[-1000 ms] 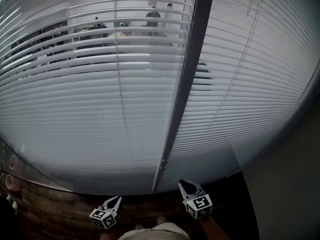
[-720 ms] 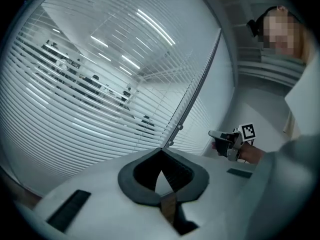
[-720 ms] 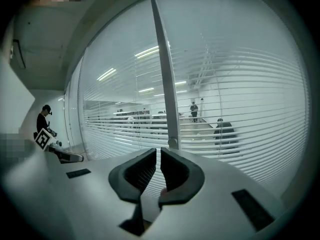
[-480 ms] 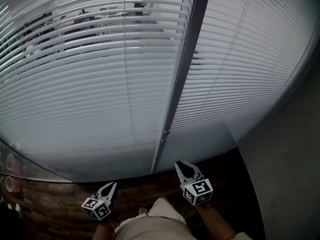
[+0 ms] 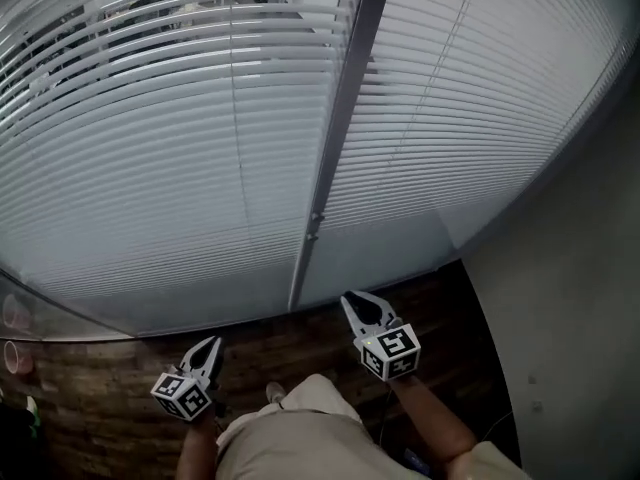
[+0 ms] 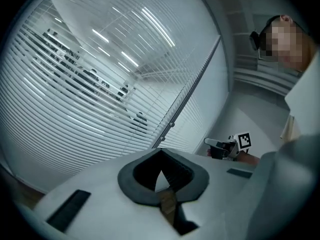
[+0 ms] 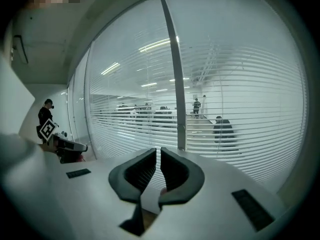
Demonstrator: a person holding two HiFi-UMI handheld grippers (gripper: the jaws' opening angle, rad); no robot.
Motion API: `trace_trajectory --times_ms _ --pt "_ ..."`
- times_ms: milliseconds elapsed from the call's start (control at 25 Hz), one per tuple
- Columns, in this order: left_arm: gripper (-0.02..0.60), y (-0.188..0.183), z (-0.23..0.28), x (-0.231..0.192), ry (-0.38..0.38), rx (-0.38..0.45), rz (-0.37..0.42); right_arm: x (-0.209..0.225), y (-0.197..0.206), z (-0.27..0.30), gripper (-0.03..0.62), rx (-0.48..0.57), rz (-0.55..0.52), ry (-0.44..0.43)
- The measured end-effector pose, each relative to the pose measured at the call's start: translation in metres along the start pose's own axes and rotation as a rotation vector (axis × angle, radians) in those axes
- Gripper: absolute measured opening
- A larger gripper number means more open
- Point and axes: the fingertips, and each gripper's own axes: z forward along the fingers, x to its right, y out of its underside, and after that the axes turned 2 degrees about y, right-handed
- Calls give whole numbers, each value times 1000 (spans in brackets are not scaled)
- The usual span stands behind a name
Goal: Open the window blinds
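Two blinds (image 5: pixel 150 168), one post (image 5: pixel 338 128) between; left claw (image 5: pixel 208 349), right claw (image 5: pixel 352 302) (both closed).

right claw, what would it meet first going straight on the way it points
The right claw would probably meet the dark window post, or the blinds just left of it; depth is unclear.

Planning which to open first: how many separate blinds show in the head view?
2. The left blind hangs left of the dark post, the right blind on its other side. More may hang beyond the picture's edges.
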Motion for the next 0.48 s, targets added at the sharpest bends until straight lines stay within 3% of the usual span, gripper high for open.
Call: trace_trajectory --times_ms 240,480 --pt "11 5 4 21 -11 0 31 6 -6 -6 31 1 -32 -54" --pt "11 16 17 79 8 -63 129 21 -16 -31 31 -24 2 -126"
